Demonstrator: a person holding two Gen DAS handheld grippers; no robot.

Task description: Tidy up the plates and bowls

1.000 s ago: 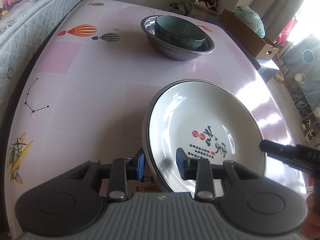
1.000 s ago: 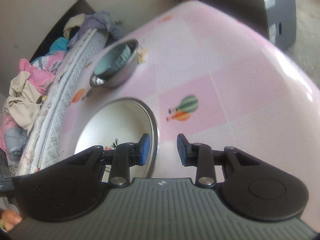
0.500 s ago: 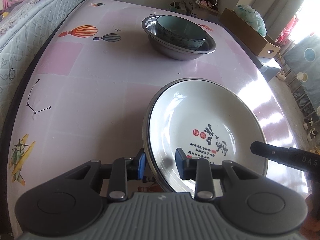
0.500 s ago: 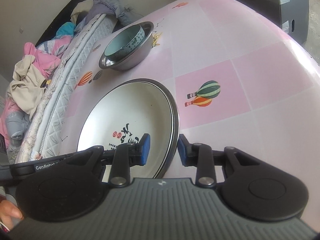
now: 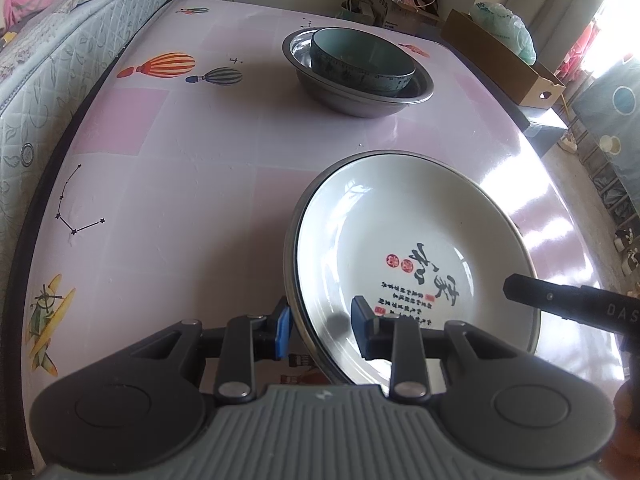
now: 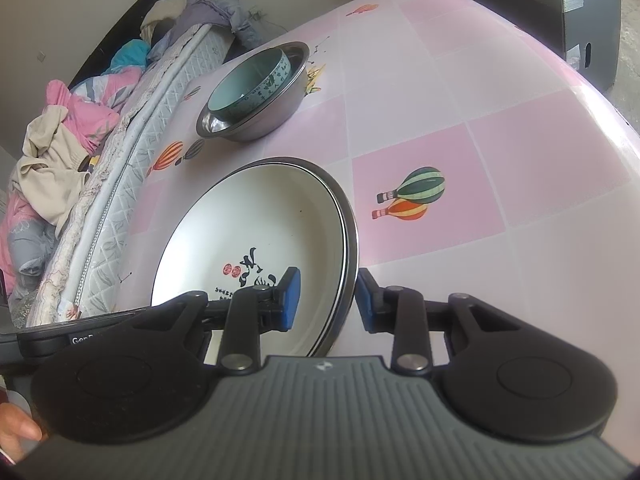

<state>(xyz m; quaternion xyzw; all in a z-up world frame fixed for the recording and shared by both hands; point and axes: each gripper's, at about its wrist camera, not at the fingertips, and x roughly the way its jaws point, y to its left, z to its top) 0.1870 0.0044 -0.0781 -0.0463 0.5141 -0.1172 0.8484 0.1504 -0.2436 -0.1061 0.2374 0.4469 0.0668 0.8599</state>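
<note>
Item: white plate (image 5: 400, 248) with black calligraphy and red seals printed on its inner face, nested in a second dish of which only a dark metallic rim (image 6: 352, 236) shows beneath it; the pair sits over the near part of the pink checked worktop (image 5: 180, 184), tilted, and whether any part of it touches the surface cannot be told. Left tool (image 5: 320, 330): blue pads either side of the plate's left rim, one outside and one over the inner face, closed on the stacked rims. Right tool (image 6: 327, 300): blue pads straddling the opposite rim in the same way, gripping it; in the left wrist view its black finger (image 5: 560, 300) reaches in over the plate's right edge. Item: steel basin (image 5: 360, 92) standing farther back on the worktop, well apart from the plate, holding a teal bowl (image 5: 362, 60) with a patterned outer wall, which leans against the basin's side. Worktop prints: striped hot-air balloons (image 6: 416, 194), a constellation line figure (image 5: 76, 208), a yellow aeroplane (image 5: 46, 320). Surroundings: quilted mattress (image 6: 120, 184) running along one side of the worktop with heaped clothing (image 6: 60, 148) on it; cardboard box (image 5: 504, 64) beyond the far corner. Part of a person's hand (image 6: 16, 428) shows at the lower left of the right wrist view.
</note>
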